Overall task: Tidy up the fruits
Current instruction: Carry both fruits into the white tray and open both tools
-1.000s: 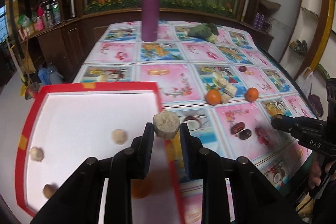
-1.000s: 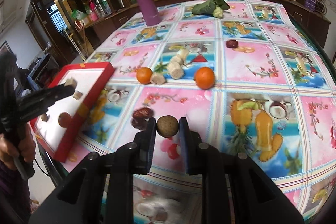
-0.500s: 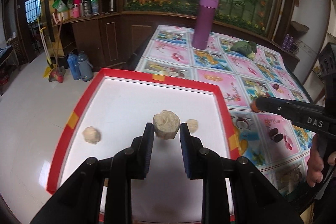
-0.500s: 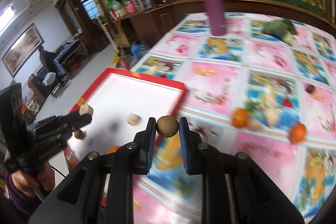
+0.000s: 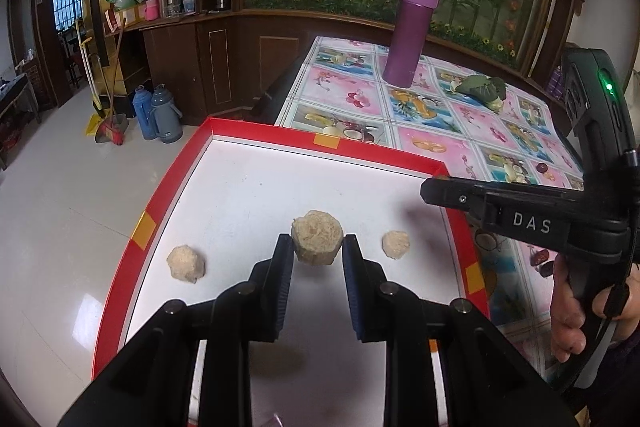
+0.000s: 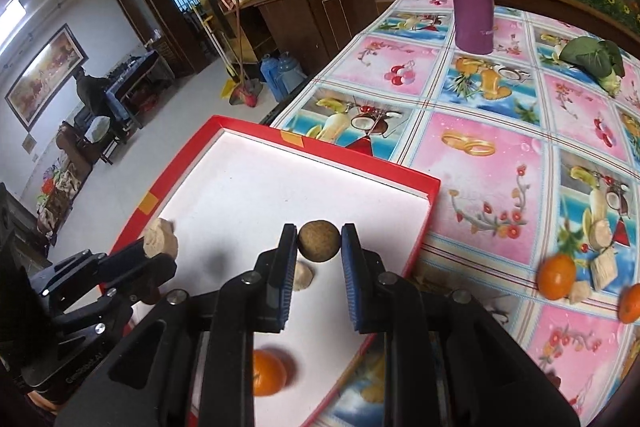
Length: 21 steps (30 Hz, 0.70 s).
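Observation:
My left gripper [image 5: 317,247] is shut on a beige peeled fruit chunk [image 5: 317,237] and holds it above the white floor of the red-rimmed tray [image 5: 256,129]. Two similar chunks [image 5: 186,263] [image 5: 395,244] lie in the tray. My right gripper [image 6: 319,241] is shut on a small brown round fruit [image 6: 319,240] above the same tray [image 6: 256,123]. An orange [image 6: 269,372] and a beige piece [image 6: 303,275] lie in the tray below it. The right gripper shows in the left wrist view [image 5: 430,189]; the left gripper shows in the right wrist view [image 6: 158,259].
A purple flask [image 5: 409,35] stands on the fruit-print tablecloth [image 6: 492,147] with a green leafy vegetable [image 6: 592,61]. Two oranges [image 6: 556,277] [image 6: 630,303] and beige chunks [image 6: 602,265] lie right of the tray. Dark dates [image 5: 540,259] lie beside the tray. The floor drops off to the left.
Both grippers have moved left from over the tablecloth to over the tray, each still holding its fruit. The right gripper now reaches in over the tray's right rim.

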Each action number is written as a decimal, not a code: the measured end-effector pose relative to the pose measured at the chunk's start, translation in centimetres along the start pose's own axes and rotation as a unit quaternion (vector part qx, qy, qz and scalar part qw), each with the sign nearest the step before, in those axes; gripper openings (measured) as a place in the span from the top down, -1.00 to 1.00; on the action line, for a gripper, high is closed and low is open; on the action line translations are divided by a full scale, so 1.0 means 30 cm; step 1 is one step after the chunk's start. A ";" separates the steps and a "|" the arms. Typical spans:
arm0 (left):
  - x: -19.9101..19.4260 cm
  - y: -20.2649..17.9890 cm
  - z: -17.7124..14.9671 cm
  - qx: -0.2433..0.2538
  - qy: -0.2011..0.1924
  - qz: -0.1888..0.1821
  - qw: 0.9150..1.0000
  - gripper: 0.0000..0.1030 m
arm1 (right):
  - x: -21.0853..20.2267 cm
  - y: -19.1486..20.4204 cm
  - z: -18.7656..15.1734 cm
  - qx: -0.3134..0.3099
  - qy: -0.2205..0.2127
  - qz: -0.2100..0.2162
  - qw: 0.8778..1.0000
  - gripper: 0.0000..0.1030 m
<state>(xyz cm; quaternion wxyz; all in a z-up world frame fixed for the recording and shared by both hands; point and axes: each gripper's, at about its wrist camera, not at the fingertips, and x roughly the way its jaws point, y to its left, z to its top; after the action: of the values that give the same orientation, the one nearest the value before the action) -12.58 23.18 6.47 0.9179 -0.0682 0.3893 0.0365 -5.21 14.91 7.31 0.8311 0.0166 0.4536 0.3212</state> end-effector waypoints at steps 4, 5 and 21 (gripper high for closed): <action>0.068 0.015 0.023 -0.012 0.028 0.001 1.000 0.53 | 0.055 0.000 0.028 0.006 0.016 -0.001 1.000 0.53; 0.082 0.019 0.025 -0.015 0.035 0.006 0.999 0.53 | 0.072 -0.001 0.035 0.008 0.021 -0.003 1.000 0.53; 0.149 0.040 0.020 -0.019 0.076 0.048 0.996 0.39 | 0.191 -0.035 0.056 0.035 0.069 -0.010 0.997 0.48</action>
<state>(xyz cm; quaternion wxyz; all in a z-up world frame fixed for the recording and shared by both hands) -9.21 24.52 3.55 0.8816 -0.0696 0.4595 0.0829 -1.19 17.67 3.70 0.7996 0.0192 0.5215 0.2971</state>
